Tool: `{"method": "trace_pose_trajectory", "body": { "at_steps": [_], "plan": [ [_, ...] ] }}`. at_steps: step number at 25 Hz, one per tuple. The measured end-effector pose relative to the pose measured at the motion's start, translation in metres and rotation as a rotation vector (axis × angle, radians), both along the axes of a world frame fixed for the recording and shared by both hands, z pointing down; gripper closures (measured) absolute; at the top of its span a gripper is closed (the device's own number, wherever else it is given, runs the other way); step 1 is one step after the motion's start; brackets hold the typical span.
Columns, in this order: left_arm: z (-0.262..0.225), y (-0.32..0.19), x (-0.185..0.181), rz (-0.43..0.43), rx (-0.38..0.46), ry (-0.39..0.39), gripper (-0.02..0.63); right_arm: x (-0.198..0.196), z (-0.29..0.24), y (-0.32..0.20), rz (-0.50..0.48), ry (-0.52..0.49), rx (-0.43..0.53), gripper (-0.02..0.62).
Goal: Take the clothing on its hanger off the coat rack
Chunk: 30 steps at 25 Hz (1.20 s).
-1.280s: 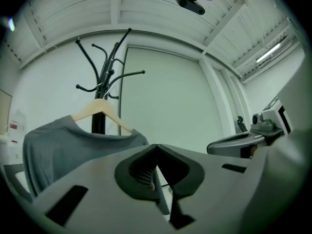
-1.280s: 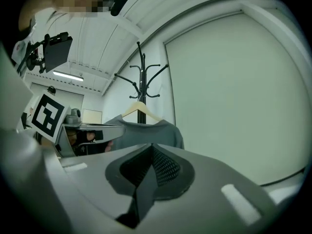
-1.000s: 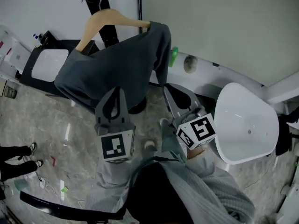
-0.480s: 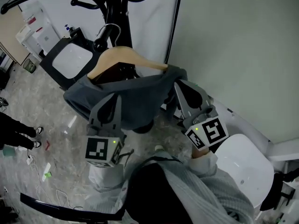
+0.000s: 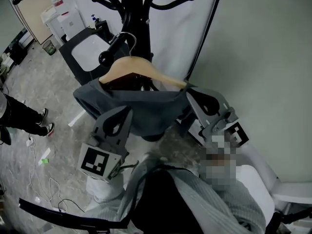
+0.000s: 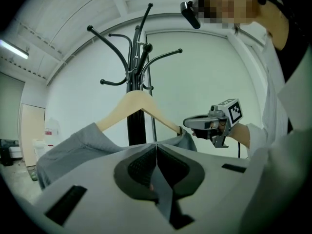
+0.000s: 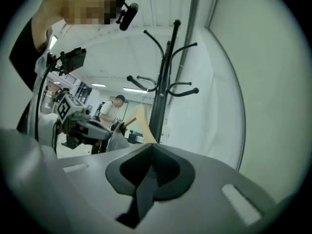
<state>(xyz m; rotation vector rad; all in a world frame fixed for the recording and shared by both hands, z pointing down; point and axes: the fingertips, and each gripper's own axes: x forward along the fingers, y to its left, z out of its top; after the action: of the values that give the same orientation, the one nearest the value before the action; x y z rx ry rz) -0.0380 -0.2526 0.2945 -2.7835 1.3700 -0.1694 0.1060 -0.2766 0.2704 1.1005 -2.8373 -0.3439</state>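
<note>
A black coat rack [image 5: 141, 18] stands ahead. A wooden hanger [image 5: 141, 69] hangs by its metal hook [image 5: 127, 39] from one of the rack's arms. A grey garment [image 5: 136, 106] is draped over the hanger. My left gripper [image 5: 125, 113] is shut and empty, with its tips just in front of the garment's lower left part. My right gripper [image 5: 196, 93] is shut and empty beside the hanger's right end. The left gripper view shows the left gripper [image 6: 156, 148] below the hanger [image 6: 139, 104] and garment [image 6: 73, 145]. In the right gripper view, the right gripper [image 7: 151, 152] points at the hanger [image 7: 141, 123].
A black-framed white chair [image 5: 87, 50] stands behind the rack at the left. A white seat [image 5: 265, 179] is at the lower right by the wall. A person's legs [image 5: 24, 118] and loose cables [image 5: 39, 174] are on the floor at the left.
The head view has tilted up, so the rack's arms now show. Both grippers have risen and closed in on the garment; the hanger has stayed on the rack.
</note>
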Motion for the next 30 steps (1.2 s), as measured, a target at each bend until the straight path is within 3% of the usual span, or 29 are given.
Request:
{"method": "trace_pose_trajectory", "body": {
  "at_steps": [3,5,7,9,12,15,18,23,28,30],
  "plan": [
    [-0.016,0.003,-0.007,0.032,0.02,-0.004,0.6,-0.009,-0.005,-0.005,-0.06,0.062,0.016,0.592],
    [-0.027,0.005,-0.015,0.047,0.039,-0.012,0.6,-0.014,-0.015,-0.006,-0.098,0.044,0.018,0.592],
    [-0.033,0.005,-0.025,0.049,0.046,-0.074,0.596,-0.02,-0.023,-0.004,-0.15,0.02,-0.007,0.591],
    [-0.036,0.0,-0.041,0.032,0.038,-0.176,0.507,-0.025,-0.026,-0.003,-0.209,0.039,-0.028,0.583],
    [-0.05,-0.008,-0.065,0.057,0.051,-0.258,0.453,-0.027,-0.024,-0.009,-0.252,0.106,-0.043,0.562],
    [-0.057,-0.016,-0.08,0.134,0.078,-0.354,0.386,-0.024,-0.019,-0.017,-0.314,0.164,-0.049,0.489],
    [-0.053,-0.031,-0.09,0.193,0.066,-0.426,0.367,-0.021,-0.008,-0.021,-0.393,0.215,-0.082,0.411],
    [-0.047,-0.057,-0.081,0.381,0.028,-0.414,0.367,-0.027,-0.001,-0.025,-0.528,0.226,-0.14,0.397],
    [-0.049,-0.068,-0.058,0.58,-0.034,-0.292,0.367,-0.053,-0.005,-0.032,-0.615,0.243,-0.156,0.399],
    [-0.048,-0.067,-0.047,0.643,-0.043,-0.287,0.368,-0.063,-0.002,-0.032,-0.645,0.27,-0.168,0.399]
  ]
}}
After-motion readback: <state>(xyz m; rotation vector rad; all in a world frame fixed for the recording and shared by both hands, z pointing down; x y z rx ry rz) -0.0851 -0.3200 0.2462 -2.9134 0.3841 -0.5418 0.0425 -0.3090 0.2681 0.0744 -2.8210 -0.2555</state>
